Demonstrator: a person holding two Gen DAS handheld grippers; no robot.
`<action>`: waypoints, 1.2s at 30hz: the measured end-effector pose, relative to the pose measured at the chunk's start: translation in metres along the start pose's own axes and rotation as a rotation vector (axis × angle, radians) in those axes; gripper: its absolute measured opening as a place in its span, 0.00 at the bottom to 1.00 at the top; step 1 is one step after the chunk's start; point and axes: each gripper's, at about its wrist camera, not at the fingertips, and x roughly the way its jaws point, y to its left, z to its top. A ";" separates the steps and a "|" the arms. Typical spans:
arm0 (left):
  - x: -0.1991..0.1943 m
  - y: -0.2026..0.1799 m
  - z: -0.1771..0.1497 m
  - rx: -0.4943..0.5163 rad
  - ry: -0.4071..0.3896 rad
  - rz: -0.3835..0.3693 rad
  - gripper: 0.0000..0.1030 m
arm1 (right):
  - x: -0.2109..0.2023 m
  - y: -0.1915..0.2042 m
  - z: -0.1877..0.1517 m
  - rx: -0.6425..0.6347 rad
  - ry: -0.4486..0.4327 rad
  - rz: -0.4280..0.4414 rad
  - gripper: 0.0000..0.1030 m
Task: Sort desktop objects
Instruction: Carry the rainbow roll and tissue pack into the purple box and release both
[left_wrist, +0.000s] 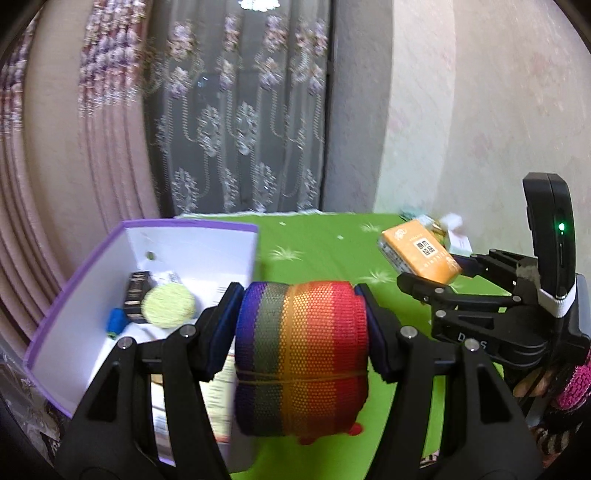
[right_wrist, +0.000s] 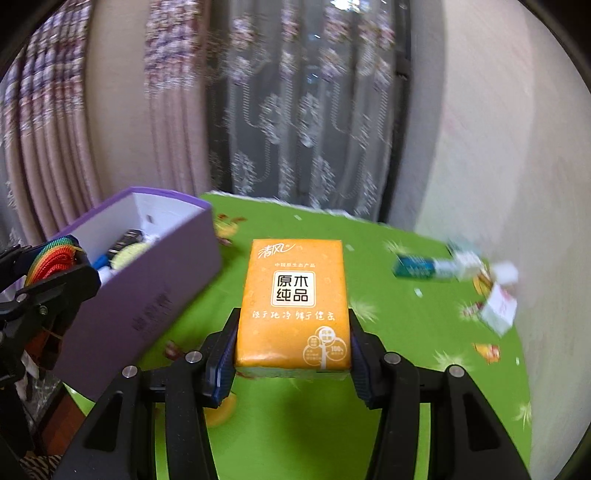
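My left gripper (left_wrist: 301, 332) is shut on a roll of rainbow webbing (left_wrist: 301, 354) and holds it above the green tablecloth (left_wrist: 317, 240), next to the open purple box (left_wrist: 74, 280). The roll also shows in the right wrist view (right_wrist: 51, 258), beside the box (right_wrist: 155, 288). My right gripper (right_wrist: 293, 347) is shut on an orange tissue pack (right_wrist: 293, 302) and holds it above the cloth. It also appears at the right in the left wrist view (left_wrist: 424, 273), holding the pack (left_wrist: 419, 254).
The box holds a pale green round pad (left_wrist: 168, 304), a dark small box (left_wrist: 136, 295) and a blue item (left_wrist: 116, 321). Several small cartons, one teal (right_wrist: 413, 267), lie at the table's far right by the wall. Curtains hang behind the table.
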 end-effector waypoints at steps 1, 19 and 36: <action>-0.003 0.005 0.000 -0.005 -0.007 0.007 0.61 | -0.001 0.010 0.007 -0.020 -0.010 0.005 0.50; 0.008 0.153 -0.029 -0.269 -0.004 0.193 0.86 | 0.082 0.190 0.081 -0.281 0.004 0.140 0.51; 0.004 0.128 -0.031 -0.276 -0.010 0.142 0.96 | 0.050 0.096 0.074 -0.123 -0.063 0.064 0.78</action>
